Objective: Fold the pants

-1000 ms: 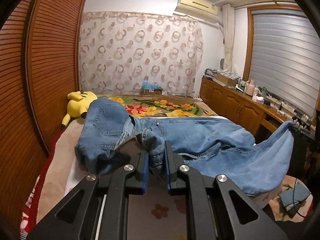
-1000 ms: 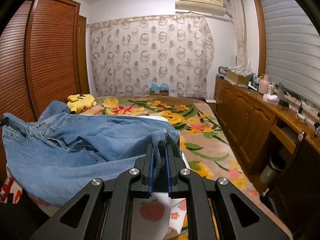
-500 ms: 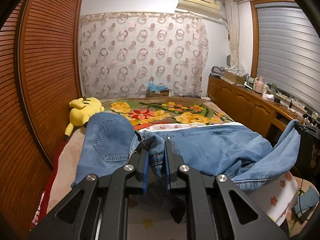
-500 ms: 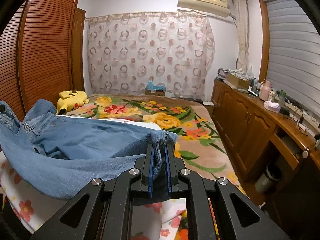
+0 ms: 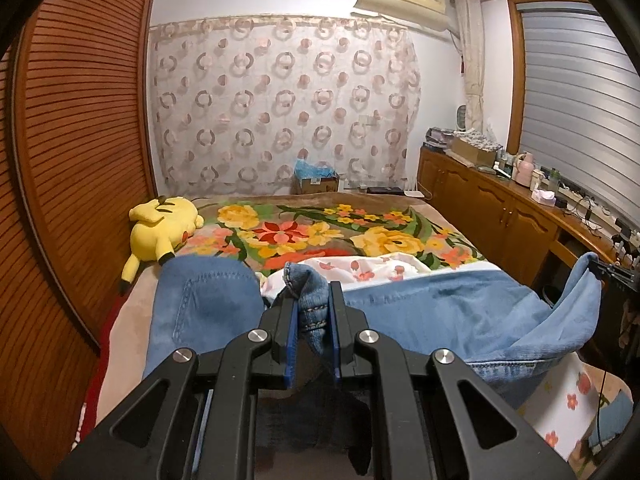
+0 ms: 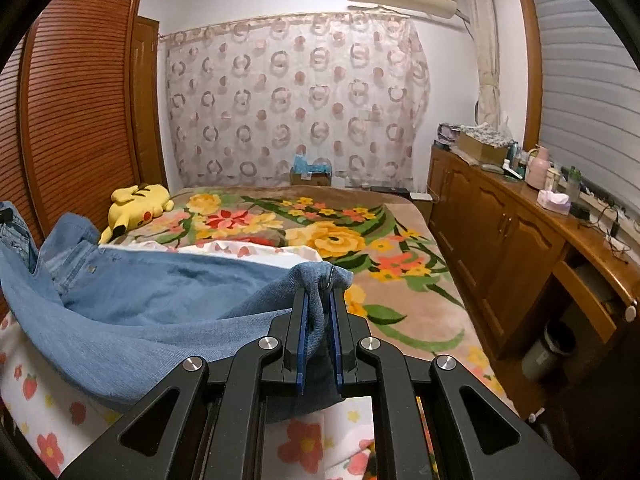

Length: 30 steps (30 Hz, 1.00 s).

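A pair of light blue denim pants is stretched across the near end of the bed between my two grippers. My left gripper is shut on a bunched waistband fold, with a back pocket draped to its left. At the far right of the left wrist view the other end of the pants rises to the right gripper. In the right wrist view my right gripper is shut on a bunched leg end, and the pants sag leftward from it over a white flowered sheet.
The bed carries a floral blanket and a yellow plush toy by the slatted wooden wardrobe on the left. Wooden cabinets with clutter on top line the right side. A small bin stands on the floor.
Both grippers have pulled back toward the near end of the bed and a little upward, dragging the pants with them. More floral blanket shows beyond the denim now.
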Tool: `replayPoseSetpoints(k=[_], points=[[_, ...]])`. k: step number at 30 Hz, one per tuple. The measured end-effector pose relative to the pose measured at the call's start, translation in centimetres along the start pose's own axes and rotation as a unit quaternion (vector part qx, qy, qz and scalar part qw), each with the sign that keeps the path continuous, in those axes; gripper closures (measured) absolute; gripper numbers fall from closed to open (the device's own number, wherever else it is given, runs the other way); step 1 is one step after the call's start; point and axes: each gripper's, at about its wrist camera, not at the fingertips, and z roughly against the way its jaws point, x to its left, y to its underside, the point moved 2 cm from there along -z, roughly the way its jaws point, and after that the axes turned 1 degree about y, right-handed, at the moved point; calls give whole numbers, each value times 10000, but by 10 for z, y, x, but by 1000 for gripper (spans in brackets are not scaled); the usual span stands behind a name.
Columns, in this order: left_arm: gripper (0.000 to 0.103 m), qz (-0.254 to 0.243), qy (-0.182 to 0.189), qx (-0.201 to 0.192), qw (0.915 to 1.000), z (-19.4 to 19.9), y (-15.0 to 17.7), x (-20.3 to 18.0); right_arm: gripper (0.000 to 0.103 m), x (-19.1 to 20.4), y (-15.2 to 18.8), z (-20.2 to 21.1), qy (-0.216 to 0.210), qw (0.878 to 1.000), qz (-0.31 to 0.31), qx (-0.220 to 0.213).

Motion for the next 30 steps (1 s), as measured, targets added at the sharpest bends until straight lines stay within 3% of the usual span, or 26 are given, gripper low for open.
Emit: replayPoseSetpoints(k=[10,22,27,30], points=[[89,-137,-77,303,9994,-62,-33,1,93,1,-21,-45,100,9996,-73,263],[89,-37,-115,925,9956,-135,-15,11,93,11,-27,-84,155,9964,24,831],[76,-26,-176,1036,9945,-141,-9,11,88,12,-38,-77,212,9962,-33,842],[62,-18,-222,939,9953,-133,-10,11,84,15,-45,-70,207,9969,-57,760]])
